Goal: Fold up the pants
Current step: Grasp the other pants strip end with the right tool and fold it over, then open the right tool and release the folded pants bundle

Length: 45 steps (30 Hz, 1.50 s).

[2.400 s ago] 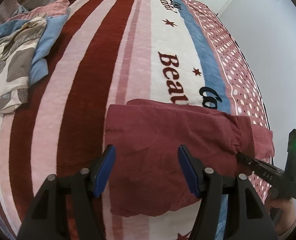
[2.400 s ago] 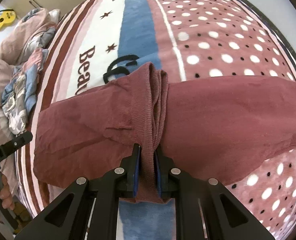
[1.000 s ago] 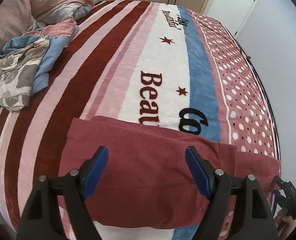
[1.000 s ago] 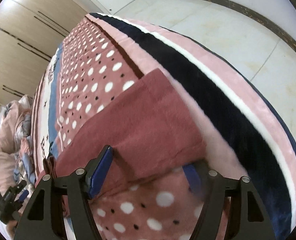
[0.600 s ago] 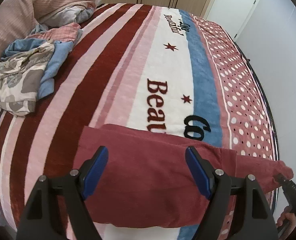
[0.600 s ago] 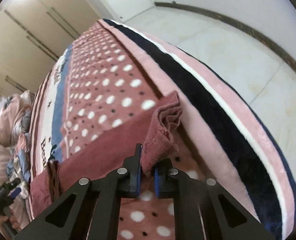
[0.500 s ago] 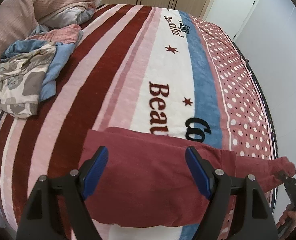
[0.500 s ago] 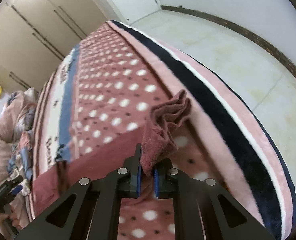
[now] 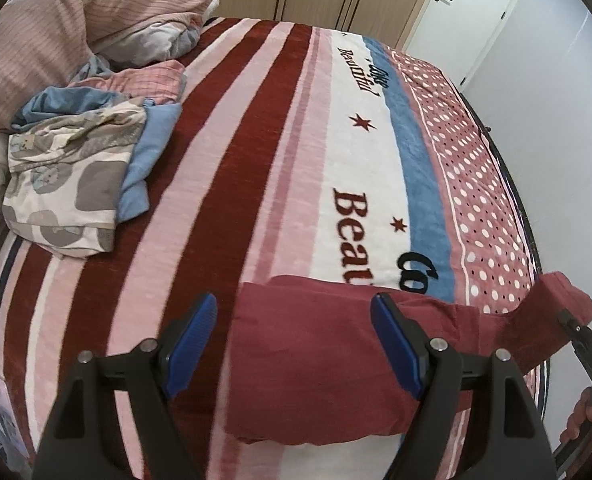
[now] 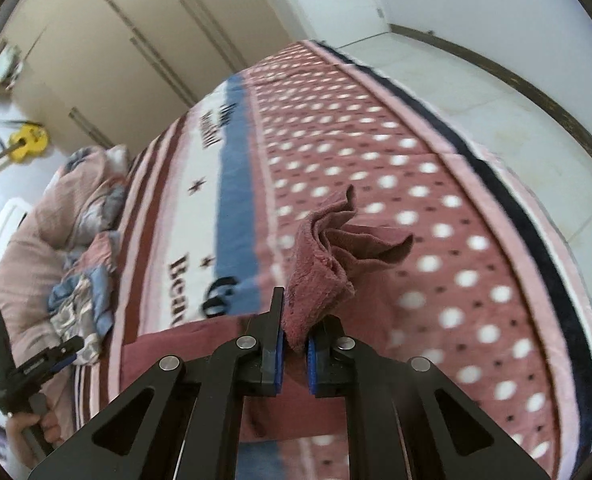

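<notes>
Dark red pants [image 9: 320,356] lie flat near the front edge of the striped bed blanket [image 9: 255,160]. My left gripper [image 9: 291,348] is open above their left part, its blue pads apart and holding nothing. My right gripper [image 10: 294,346] is shut on the bunched end of the pants [image 10: 328,264] and holds it lifted above the dotted part of the blanket. In the left wrist view that lifted end [image 9: 556,296] rises at the far right, with the right gripper [image 9: 588,344] under it.
A heap of patterned and blue clothes [image 9: 75,176] and a pink quilt [image 9: 55,32] lie at the bed's far left. Wardrobe doors [image 10: 135,40] and a white door [image 9: 476,12] stand beyond the bed. Tiled floor [image 10: 496,80] runs along the right side.
My right gripper has lifted the pants' end higher and carried it back over the bed towards the left. My left gripper stays open and has shifted left over the pants.
</notes>
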Available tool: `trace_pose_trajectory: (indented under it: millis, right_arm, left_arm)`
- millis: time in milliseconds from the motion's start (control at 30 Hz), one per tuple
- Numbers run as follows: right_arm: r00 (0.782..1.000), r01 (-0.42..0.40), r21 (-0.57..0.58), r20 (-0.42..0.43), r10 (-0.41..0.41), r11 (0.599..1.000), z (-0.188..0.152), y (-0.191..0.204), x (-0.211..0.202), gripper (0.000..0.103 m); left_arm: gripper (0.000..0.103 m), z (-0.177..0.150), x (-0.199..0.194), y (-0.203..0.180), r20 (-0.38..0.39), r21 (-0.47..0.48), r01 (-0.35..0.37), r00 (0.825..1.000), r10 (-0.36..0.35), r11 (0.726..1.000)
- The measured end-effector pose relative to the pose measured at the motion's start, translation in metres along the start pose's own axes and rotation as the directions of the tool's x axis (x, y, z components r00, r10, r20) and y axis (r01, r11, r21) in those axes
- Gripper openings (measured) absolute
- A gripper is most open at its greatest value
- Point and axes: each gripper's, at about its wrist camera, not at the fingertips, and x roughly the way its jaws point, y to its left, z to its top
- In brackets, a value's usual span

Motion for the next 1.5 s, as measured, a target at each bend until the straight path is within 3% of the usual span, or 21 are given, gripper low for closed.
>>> trace_pose_trajectory:
  millis: [300,667,867,1300,1500]
  right_arm:
    - [0.99,-0.123,-0.095,-0.081,0.116,0.988,-0.021,0.094,0.036,0.003]
    - [0.949,-0.268,-0.194,-0.224,0.223,0.944,-0.06,0.19,0.089,0.003]
    - [0.93,-0.259,-0.251,-0.324,0.171,0.933,-0.087,0.208,0.116,0.003]
    - [0.893,-0.334,-0.308,-0.407,0.194,0.891,-0.111,0.227,0.128,0.003]
    - [0.881,-0.326,-0.291,-0.439,0.177,0.899,-0.122,0.231,0.142,0.007]
  left_arm:
    - [0.076,0.0,-0.012,0.047,-0.006,-0.009,-0.007,1.0,0.007,1.0]
    - [0.076,-0.004,-0.02,0.093,-0.013,-0.055,-0.023,1.0,0.023,0.998]
    - [0.076,-0.006,-0.021,0.108,-0.014,-0.064,-0.034,0.999,0.034,0.997]
    - [0.076,-0.012,-0.015,0.115,-0.031,-0.08,-0.023,0.999,0.02,0.997]
    - [0.076,-0.012,-0.01,0.113,-0.051,-0.08,0.013,0.999,-0.017,0.997]
